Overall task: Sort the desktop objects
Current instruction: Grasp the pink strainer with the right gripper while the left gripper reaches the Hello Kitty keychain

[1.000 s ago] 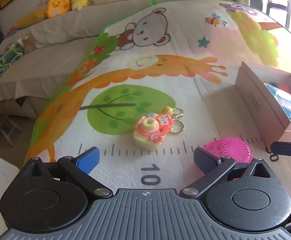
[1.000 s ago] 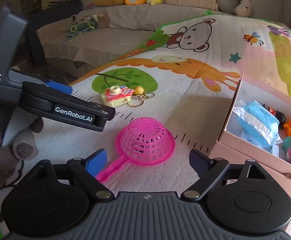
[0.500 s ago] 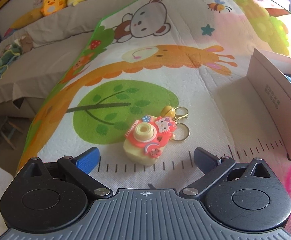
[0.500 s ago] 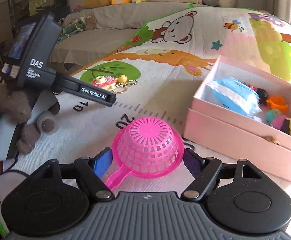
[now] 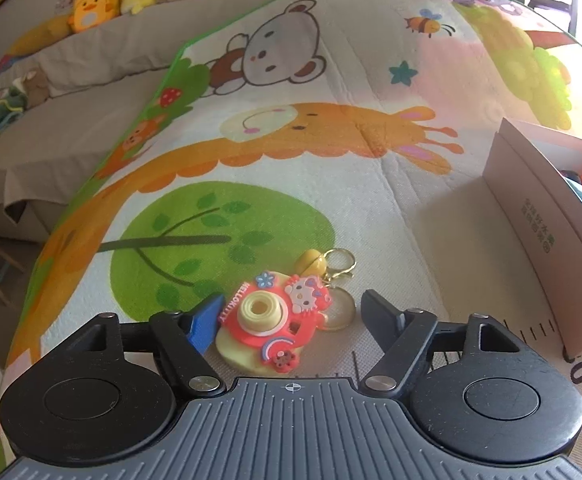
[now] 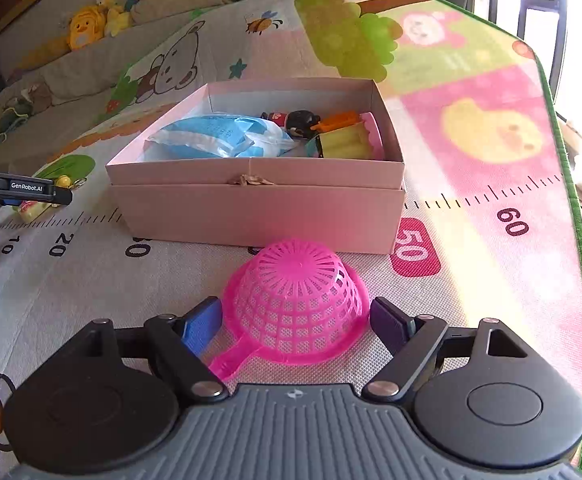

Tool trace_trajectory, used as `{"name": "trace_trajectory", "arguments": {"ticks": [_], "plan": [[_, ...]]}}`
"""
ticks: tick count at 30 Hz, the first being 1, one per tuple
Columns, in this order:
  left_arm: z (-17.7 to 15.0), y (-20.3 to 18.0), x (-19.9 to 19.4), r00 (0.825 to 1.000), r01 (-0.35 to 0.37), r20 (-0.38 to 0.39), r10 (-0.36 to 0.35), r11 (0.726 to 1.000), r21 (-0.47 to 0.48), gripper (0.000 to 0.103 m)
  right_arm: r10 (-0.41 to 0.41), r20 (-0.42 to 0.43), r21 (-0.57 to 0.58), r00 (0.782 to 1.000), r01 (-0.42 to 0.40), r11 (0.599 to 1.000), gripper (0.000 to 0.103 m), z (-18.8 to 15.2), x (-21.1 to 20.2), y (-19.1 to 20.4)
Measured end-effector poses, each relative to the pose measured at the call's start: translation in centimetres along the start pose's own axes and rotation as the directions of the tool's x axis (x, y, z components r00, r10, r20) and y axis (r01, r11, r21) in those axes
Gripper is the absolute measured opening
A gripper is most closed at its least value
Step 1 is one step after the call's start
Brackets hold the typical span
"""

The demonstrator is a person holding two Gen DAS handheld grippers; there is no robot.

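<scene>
A Hello Kitty camera keychain [image 5: 269,318], red on a pale yellow base with gold rings, lies on the play mat. My left gripper [image 5: 293,314] is open around it, its blue finger touching the toy's left side. The left gripper also shows in the right wrist view [image 6: 31,192]. A pink plastic strainer [image 6: 297,304] lies upside down on the mat. My right gripper [image 6: 295,320] is open and straddles it, fingers close to its rim. A pink cardboard box [image 6: 259,204] stands just beyond the strainer and holds a blue packet [image 6: 215,136] and several toys.
The box's side wall [image 5: 543,232] stands to the right of the keychain. The mat's green edge [image 6: 575,216] runs along the right. A grey sofa with plush toys [image 5: 91,12] lies behind the mat.
Both grippers moved forward. The left one now has the keychain between its fingers. The right one turned toward the box and has the strainer between its fingers.
</scene>
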State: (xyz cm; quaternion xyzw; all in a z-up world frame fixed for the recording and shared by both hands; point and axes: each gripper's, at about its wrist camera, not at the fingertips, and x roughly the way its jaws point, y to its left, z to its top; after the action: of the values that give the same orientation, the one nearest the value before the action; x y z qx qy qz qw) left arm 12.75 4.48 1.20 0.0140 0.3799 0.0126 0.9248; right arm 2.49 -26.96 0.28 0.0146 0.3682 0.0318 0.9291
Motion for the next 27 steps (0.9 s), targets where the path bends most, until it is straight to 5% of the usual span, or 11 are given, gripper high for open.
{"name": "trace_trajectory", "arguments": {"ticks": [2,7,11,18,20,27], "plan": [[0.0,-0.2,-0.2,1.0,0.018,0.003,-0.018,1.0,0.011,0.059,-0.005,0.012,-0.001,1.0,0.005,1.0,0.088,-0.2,0.1,0.2],[-0.7,-1.1,-1.1,0.999,0.045,-0.005,-0.045,0.998,0.04,0.058,0.002,0.028,-0.003,1.0,-0.002,1.0,0.092,-0.4,0.1,0.4],[-2.2,-2.7,-3.1,0.99,0.137,-0.024,-0.136,0.988,0.077,0.058,0.008,0.028,0.003,1.0,-0.008,1.0,0.095,-0.4,0.1,0.4],[-6.3,-5.7,-7.8,0.939,0.343,-0.081,-0.333,0.919,0.193,0.059,0.006,0.025,0.012,1.0,-0.006,1.0,0.1,-0.4,0.1,0.4],[-7.2,-6.2,-8.6,0.93,0.368,-0.092,-0.356,0.905,0.214,0.068,0.006,0.023,0.014,1.0,-0.006,1.0,0.101,-0.4,0.1,0.3],[-7.8,-6.4,-8.7,0.966,0.257,-0.065,-0.249,0.939,0.227,0.086,0.002,0.014,0.007,1.0,-0.002,1.0,0.103,-0.4,0.2,0.4]]}}
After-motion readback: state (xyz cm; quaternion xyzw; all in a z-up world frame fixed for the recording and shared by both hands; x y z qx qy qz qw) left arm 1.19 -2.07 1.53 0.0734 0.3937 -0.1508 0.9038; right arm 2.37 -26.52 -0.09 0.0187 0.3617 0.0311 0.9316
